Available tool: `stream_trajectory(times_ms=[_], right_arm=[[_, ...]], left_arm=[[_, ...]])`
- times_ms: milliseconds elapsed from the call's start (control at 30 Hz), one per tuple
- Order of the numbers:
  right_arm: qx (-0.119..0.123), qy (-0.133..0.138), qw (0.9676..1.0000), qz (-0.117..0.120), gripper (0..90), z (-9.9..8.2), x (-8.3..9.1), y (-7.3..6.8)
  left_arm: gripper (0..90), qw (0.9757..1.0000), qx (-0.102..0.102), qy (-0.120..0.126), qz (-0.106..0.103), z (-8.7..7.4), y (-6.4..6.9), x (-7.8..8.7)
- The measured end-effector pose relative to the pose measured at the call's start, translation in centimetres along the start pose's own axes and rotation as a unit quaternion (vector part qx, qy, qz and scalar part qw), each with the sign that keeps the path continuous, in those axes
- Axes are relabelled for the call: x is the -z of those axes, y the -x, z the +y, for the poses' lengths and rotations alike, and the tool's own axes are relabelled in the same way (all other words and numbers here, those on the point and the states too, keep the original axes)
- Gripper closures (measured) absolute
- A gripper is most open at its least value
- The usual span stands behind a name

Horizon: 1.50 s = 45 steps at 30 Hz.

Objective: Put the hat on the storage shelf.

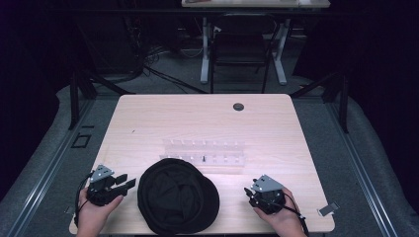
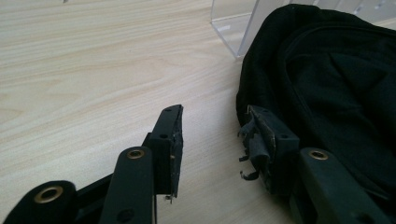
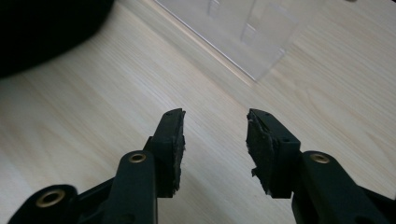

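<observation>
A black cap (image 1: 178, 196) lies crown-down near the front edge of the light wooden table (image 1: 202, 118), between the two hands. Just beyond it stands a clear acrylic rack (image 1: 205, 154) with a small dark piece in it. My left gripper (image 1: 129, 181) rests on the table left of the cap, jaws open and empty; in the left gripper view (image 2: 212, 135) its right jaw sits next to the cap's edge (image 2: 336, 84). My right gripper (image 1: 248, 193) rests to the cap's right, jaws open with bare table between them (image 3: 214, 140). The rack's corner (image 3: 261, 51) lies ahead of it.
A round grommet (image 1: 238, 106) sits in the table near the far edge. A small grey clip (image 1: 328, 209) lies at the front right corner. Beyond the table stand a black chair (image 1: 240, 52) and another desk's white legs.
</observation>
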State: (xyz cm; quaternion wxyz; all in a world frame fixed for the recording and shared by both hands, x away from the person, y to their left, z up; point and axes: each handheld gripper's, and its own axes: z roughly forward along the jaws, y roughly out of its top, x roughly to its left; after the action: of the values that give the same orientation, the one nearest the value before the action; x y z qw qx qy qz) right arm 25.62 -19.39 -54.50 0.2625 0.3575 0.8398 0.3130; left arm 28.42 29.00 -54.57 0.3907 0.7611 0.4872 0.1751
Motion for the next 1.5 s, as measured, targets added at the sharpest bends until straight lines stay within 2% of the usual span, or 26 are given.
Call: stream_trajectory(times_ms=[100, 133, 267, 333, 367, 500, 600, 733, 867, 967, 1033, 1167, 1200, 1333, 1500], right_arm=[[0.003, 0.013, 0.9999, 0.011, 60.6, 0.3, 0.4, -0.4], [0.007, 0.027, 0.9993, 0.026, 64.3, 0.7, 0.5, -0.9], [0.012, 0.035, 0.9984, 0.042, 67.0, 1.1, 0.6, -1.5], [0.005, 0.043, 0.9971, 0.062, 67.2, 1.6, 0.6, -2.1], [0.005, 0.043, 0.9971, 0.062, 67.2, 1.6, 0.6, -2.1], [-0.008, 0.054, 0.9935, 0.1, 66.2, 2.4, 0.6, -3.1], [-0.002, 0.053, 0.9924, 0.111, 64.8, 2.8, 0.5, -3.6], [-0.013, 0.062, 0.9897, 0.129, 63.1, 3.4, 0.5, -3.8], [-0.023, 0.071, 0.988, 0.135, 62.4, 3.8, 0.6, -3.9], [-0.029, 0.077, 0.9853, 0.149, 60.6, 4.3, 0.6, -4.3], [-0.022, 0.076, 0.9844, 0.157, 60.4, 4.5, 0.5, -4.8], [-0.004, 0.063, 0.9862, 0.153, 60.8, 4.4, 0.0, -5.5], [-0.006, 0.062, 0.9856, 0.157, 61.4, 4.3, -0.3, -5.6], [-0.002, 0.059, 0.985, 0.162, 64.7, 4.3, -0.5, -5.5], [0.013, 0.056, 0.9858, 0.157, 66.7, 4.4, -0.8, -5.2]], left_arm=[[53.7, 0.9999, 0.011, 0.007, -0.001, 0.0, -0.1, 0.0], [52.9, 0.9998, 0.016, 0.01, -0.003, 0.0, -0.2, 0.1], [52.4, 0.9997, 0.02, 0.012, 0.002, 0.0, -0.2, 0.2], [55.5, 0.9996, 0.024, 0.013, -0.011, 0.1, -0.2, 0.4], [56.6, 0.9996, 0.024, 0.013, -0.011, 0.1, -0.2, 0.4], [57.9, 0.9994, 0.022, 0.018, -0.018, 0.3, 0.3, 0.4], [58.0, 0.9993, 0.022, 0.017, -0.025, 0.3, 0.5, 0.3], [58.2, 0.9994, 0.016, 0.008, -0.028, 0.4, 0.9, 0.0], [59.6, 0.9994, 0.015, 0.004, -0.032, 0.4, 1.2, -0.2], [59.7, 0.9993, 0.013, 0.001, -0.036, 0.4, 1.4, -0.4], [59.8, 0.9991, 0.012, -0.002, -0.04, 0.4, 1.4, -0.5], [59.8, 0.999, 0.008, -0.009, -0.043, 0.3, 1.6, -0.8], [60.1, 0.999, 0.008, -0.009, -0.043, 0.3, 1.6, -0.8], [61.7, 0.9987, 0.009, -0.015, -0.048, 0.3, 1.7, -0.9], [69.0, 0.9976, 0.019, -0.029, -0.061, 0.3, 2.1, -0.8]])
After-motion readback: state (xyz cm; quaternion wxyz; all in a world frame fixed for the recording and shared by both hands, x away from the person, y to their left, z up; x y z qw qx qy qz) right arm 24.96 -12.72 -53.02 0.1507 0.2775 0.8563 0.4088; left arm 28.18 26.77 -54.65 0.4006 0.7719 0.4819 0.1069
